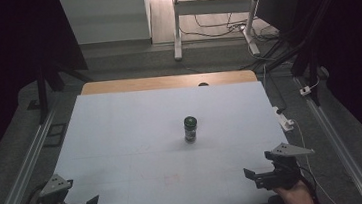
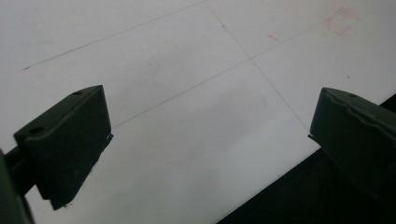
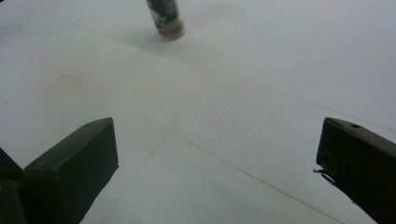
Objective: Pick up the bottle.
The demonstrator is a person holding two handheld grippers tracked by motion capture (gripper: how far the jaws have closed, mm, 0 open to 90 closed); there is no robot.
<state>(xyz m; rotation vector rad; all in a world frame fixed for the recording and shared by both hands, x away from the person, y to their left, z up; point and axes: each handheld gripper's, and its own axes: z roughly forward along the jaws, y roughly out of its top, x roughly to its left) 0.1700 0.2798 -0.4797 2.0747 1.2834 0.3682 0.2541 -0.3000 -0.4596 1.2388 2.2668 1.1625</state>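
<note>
High view shows a small dark jar (image 1: 190, 128) upright at the middle of the white surface (image 1: 122, 138). It looks light, rigid, perhaps slippery glass; I would hold its body. Left gripper (image 1: 92, 202) and right gripper (image 1: 251, 174), both well apart from the jar, have jaws spread, empty.

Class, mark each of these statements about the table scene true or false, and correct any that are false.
1. The small dark bottle stands upright near the middle of the white table. True.
2. The right claw is shut on the bottle. False: its jaws are open and it is near the table's front edge, apart from the bottle.
3. The left claw is open. True.
4. The bottle lies on its side. False: it is upright.
5. Faint lines cross the table's surface. True.
</note>
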